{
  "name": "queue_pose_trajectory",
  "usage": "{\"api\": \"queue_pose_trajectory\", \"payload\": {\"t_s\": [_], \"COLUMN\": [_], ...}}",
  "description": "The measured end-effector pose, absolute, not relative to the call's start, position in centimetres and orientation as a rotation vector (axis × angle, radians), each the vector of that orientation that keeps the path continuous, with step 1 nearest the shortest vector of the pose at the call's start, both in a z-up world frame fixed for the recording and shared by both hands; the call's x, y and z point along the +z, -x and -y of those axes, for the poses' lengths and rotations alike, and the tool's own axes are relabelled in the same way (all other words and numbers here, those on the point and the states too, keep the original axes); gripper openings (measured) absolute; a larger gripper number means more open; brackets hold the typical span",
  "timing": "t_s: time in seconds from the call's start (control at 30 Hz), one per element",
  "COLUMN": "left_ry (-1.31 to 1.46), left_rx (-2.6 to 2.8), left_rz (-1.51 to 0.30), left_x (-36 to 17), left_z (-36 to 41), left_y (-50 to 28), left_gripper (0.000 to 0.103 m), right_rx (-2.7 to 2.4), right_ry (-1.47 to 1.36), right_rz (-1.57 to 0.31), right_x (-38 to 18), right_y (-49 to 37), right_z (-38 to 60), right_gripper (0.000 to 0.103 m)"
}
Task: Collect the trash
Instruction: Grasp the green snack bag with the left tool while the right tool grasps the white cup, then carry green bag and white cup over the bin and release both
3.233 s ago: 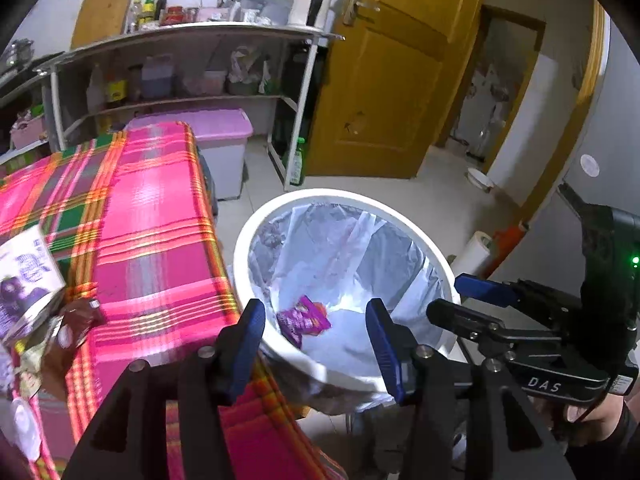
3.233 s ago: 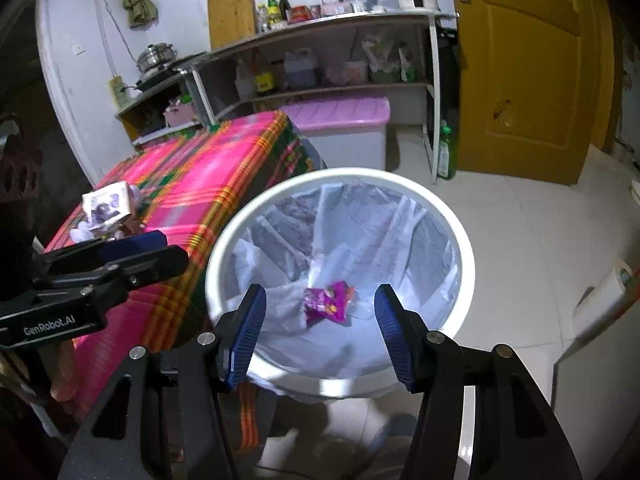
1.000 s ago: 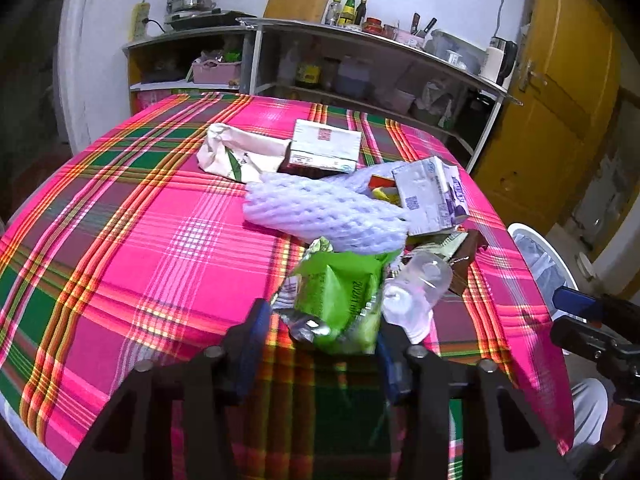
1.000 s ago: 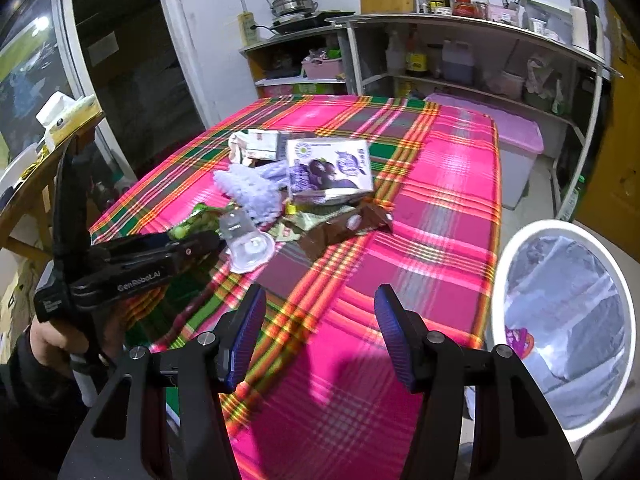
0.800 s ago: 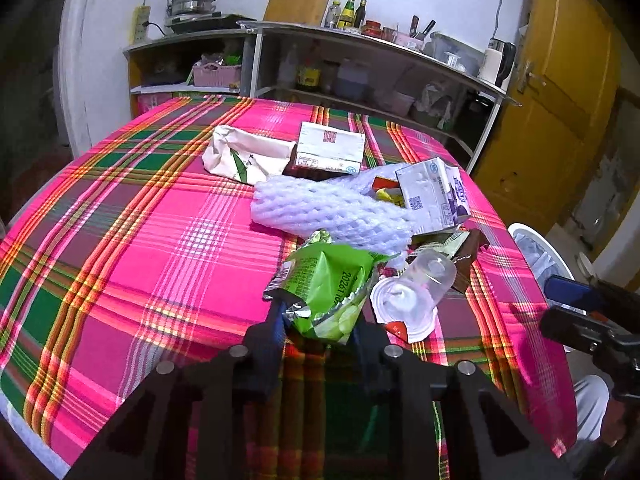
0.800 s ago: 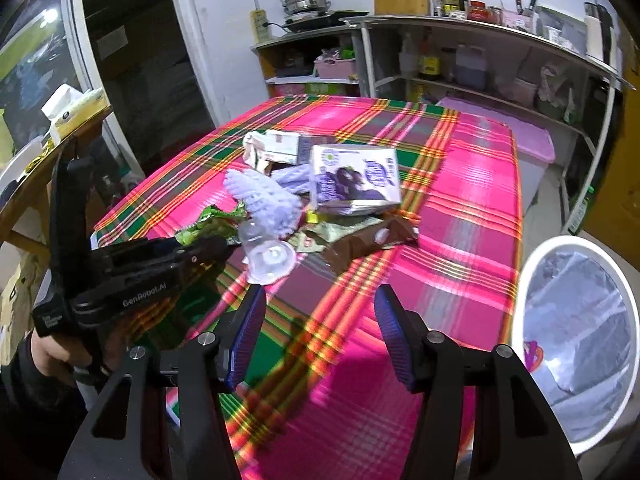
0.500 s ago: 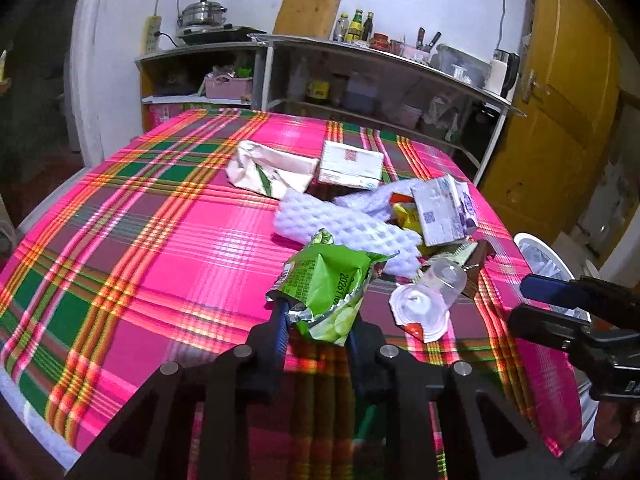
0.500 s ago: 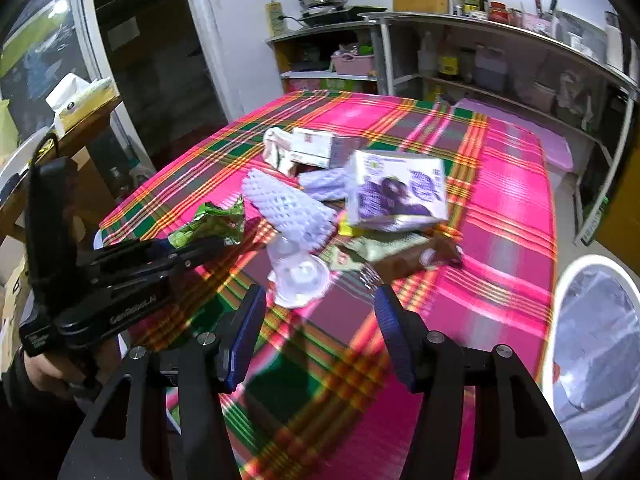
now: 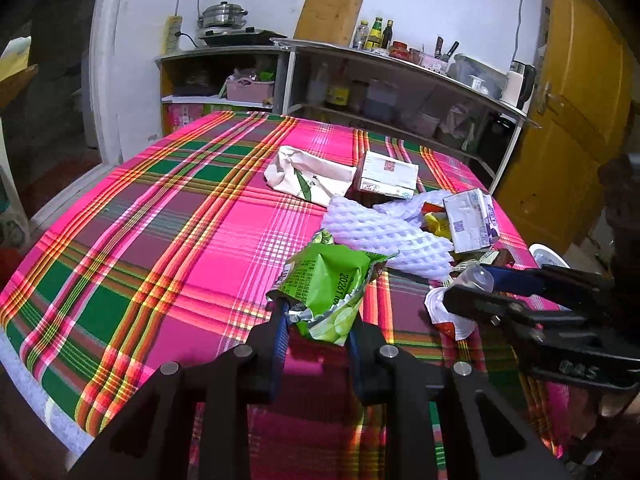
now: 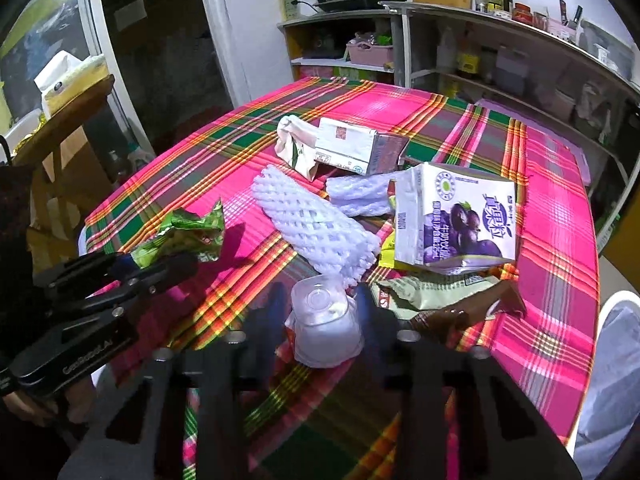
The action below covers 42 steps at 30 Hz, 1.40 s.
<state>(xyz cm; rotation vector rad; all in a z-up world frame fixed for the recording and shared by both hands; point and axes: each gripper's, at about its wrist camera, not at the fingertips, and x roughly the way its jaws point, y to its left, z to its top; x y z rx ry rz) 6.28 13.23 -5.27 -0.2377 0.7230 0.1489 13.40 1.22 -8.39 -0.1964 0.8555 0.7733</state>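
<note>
Tablecloth strewn with trash; bin rim seen at right edge. Green wrapper pinched in closed left gripper (crumpled, light): should be lifted clear without snagging foam net. Plastic cup straddled by right gripper, fingers close alongside; contact cannot be told. Both grippers held low, pointed across table.
</note>
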Motion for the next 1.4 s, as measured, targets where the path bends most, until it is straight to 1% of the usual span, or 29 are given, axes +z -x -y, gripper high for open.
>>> {"api": "queue_pose_trajectory", "payload": {"t_s": [0.23, 0.57, 0.97, 1.4], "left_ry": [0.237, 0.222, 0.161, 0.105], "left_rx": [0.146, 0.112, -0.017, -0.140], "left_rz": [-0.722, -0.697, -0.678, -0.686], "left_x": [-5.3, -3.7, -1.4, -0.6], "left_z": [-13.0, -10.7, -3.7, 2.6], "left_y": [-6.2, -5.3, -5.6, -7.0], "left_gripper": [0.026, 0.026, 0.026, 0.026], "right_rx": [0.780, 0.739, 0.620, 0.500], "right_ry": [0.177, 0.124, 0.038, -0.027], "right_rz": [-0.837, -0.802, -0.761, -0.738], "right_x": [-7.9, -6.1, -4.2, -3.7], "right_y": [-12.6, -10.6, -8.7, -8.2], "right_z": [-0.2, 4.2, 11.8, 18.6], "right_gripper": [0.029, 0.029, 0.029, 0.029]}}
